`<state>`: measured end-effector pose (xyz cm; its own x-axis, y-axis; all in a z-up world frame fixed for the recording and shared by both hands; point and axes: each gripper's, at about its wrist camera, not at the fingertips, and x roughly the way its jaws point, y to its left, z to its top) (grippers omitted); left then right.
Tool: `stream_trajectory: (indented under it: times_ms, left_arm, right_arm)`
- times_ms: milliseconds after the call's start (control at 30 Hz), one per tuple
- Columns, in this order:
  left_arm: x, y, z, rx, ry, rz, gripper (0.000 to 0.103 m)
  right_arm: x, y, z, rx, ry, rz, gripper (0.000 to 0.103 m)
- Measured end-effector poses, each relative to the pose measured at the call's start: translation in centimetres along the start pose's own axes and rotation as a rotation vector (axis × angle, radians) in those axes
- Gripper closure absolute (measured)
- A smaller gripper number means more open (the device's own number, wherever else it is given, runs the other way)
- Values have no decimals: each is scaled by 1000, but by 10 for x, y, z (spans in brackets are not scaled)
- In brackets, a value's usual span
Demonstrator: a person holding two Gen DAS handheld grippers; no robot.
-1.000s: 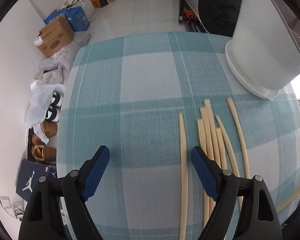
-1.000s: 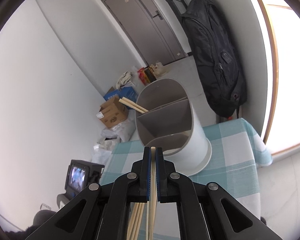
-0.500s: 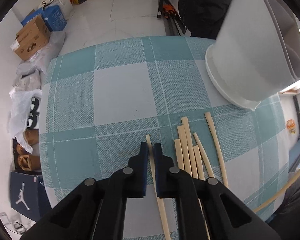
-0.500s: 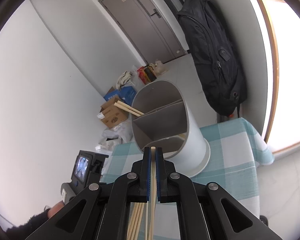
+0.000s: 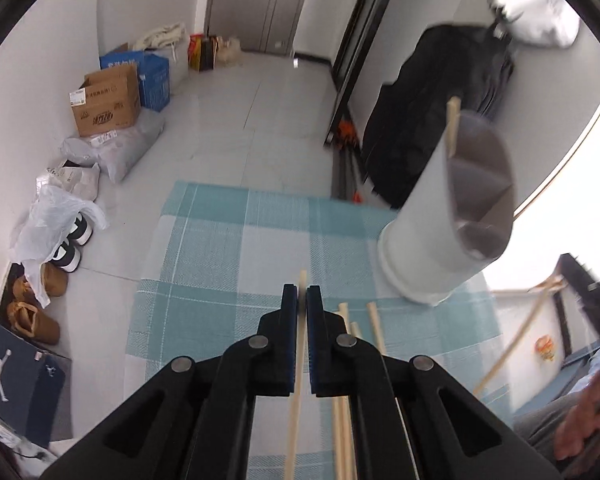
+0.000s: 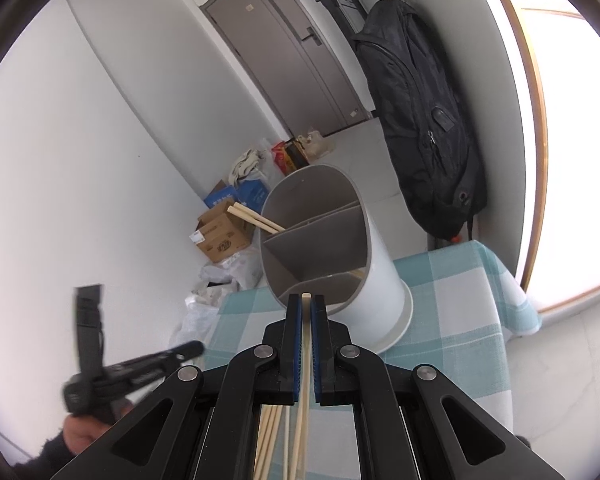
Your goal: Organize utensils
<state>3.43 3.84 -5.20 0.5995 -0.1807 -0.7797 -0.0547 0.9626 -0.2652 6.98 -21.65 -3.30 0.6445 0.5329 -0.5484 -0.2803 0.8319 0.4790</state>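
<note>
Two pairs of tongs are each clamped on a single chopstick above the bench (image 5: 204, 280), which is covered in a teal and white checked cloth. The left tongs (image 5: 302, 300) pinch a pale wooden chopstick (image 5: 296, 380) between blue pads, its tip poking out just past the fingertips, and it is lifted clear of the cloth. The right tongs (image 6: 307, 306) grip another chopstick (image 6: 305, 360) the same way, with its squared end showing just beyond the pads and pointing toward the white utensil holder (image 6: 380, 280). That holder stands on the bench near the far right corner; its grey inside is split by dividers into compartments, and a pair of chopsticks (image 6: 254, 216) already leans out of the far left compartment. In the left wrist view the holder (image 5: 420, 216) appears to the right of the left tongs, well apart from them, with one chopstick end (image 5: 453, 120) sticking up over its rim. Several loose chopsticks (image 5: 374, 320) lie on the cloth just right of the left tongs, between them and the holder's base, roughly parallel to one another. From the right wrist view the left tool shows blurred at the lower left, held in a hand (image 6: 80, 432). Beyond the bench, a cardboard box (image 5: 108, 100) and shoes (image 5: 70, 248) sit on the floor, and a black backpack (image 6: 420, 120) hangs by the window wall.
</note>
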Motion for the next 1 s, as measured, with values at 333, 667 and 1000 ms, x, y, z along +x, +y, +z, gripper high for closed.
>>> stream_trajectory:
  times_ms: [333, 667, 1000]
  left_arm:
    - [-20, 10, -5, 7, -136, -12, 103]
    - [-56, -1, -8, 55, -263, -33, 103]
    - [-70, -16, -4, 115, -288, -46, 103]
  right_arm:
    - [-15, 18, -13, -68, -43, -5, 99]
    - [-29, 37, -23, -110, -82, -17, 99]
    - [-39, 50, -19, -125, -115, -23, 99]
